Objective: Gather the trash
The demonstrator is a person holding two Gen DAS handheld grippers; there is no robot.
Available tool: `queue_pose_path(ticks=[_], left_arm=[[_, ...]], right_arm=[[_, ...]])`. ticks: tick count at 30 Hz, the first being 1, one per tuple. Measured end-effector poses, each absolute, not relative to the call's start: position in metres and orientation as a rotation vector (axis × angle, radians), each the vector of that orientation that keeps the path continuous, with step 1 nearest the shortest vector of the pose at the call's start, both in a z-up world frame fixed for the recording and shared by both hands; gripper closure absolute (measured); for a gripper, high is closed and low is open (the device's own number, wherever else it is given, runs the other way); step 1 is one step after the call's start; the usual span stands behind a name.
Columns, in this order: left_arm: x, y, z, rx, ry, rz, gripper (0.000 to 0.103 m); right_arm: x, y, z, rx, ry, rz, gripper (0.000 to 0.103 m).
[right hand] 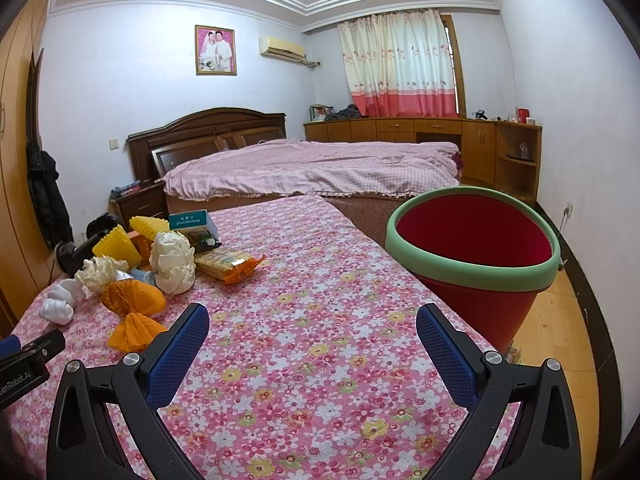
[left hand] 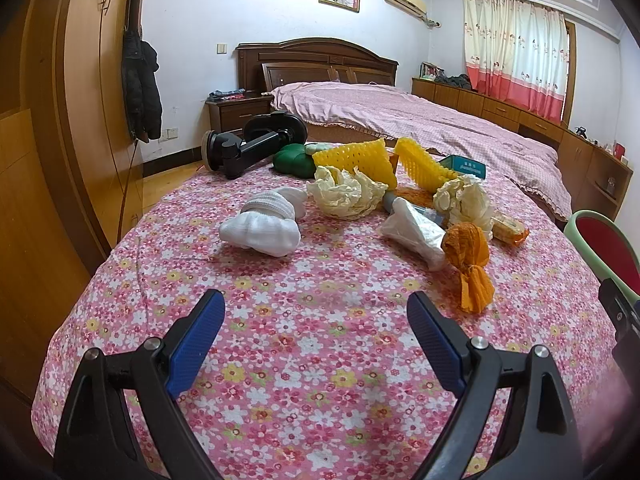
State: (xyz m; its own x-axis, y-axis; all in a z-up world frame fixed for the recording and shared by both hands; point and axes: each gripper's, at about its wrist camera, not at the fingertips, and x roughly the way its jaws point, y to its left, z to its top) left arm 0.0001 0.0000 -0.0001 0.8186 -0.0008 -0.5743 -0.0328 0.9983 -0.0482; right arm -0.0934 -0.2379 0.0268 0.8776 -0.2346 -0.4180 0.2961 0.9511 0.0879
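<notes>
You are hovering both tools over the flowered cloth (left hand: 320,360) with nothing picked up yet, so this looks like the very start of collecting. Your left gripper (left hand: 316,312) is standing spread wide and empty, and your right gripper (right hand: 312,332) is likewise gaping with only bare cloth between its pads.

The trash is lying ahead of the left gripper, slightly to its right: the orange paper wad (left hand: 468,260) is sitting nearest, with the white wrapper (left hand: 416,236) just beside it and the cream crumpled paper (left hand: 344,192) farther on. The white socks (left hand: 264,224), ahead and to the left, are probably not trash. The red bin (right hand: 472,264) is waiting ahead and to the right of your right gripper, its green rim tipped toward you, mouth open.

The next move, as I judge it, is reaching the left gripper forward and rightward to the orange wad. Its long axis is running roughly toward you, the twisted tail pointing at the gripper, so you would be closing across the narrow waist.
</notes>
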Motion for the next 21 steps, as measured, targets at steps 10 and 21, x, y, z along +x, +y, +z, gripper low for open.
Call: queue_pose_path(ticks=[10,21], left_arm=[[0.0001,0.0,0.0,-0.057,0.612,0.017,0.011],[0.0001,0.0,0.0,-0.058,0.612,0.017,0.011]], right_arm=[[-0.093,-0.2388,0.026,0.15,0.417,-0.278,0.0],[-0.093,-0.2376,0.0263,0.149,0.417,-0.278,0.0]])
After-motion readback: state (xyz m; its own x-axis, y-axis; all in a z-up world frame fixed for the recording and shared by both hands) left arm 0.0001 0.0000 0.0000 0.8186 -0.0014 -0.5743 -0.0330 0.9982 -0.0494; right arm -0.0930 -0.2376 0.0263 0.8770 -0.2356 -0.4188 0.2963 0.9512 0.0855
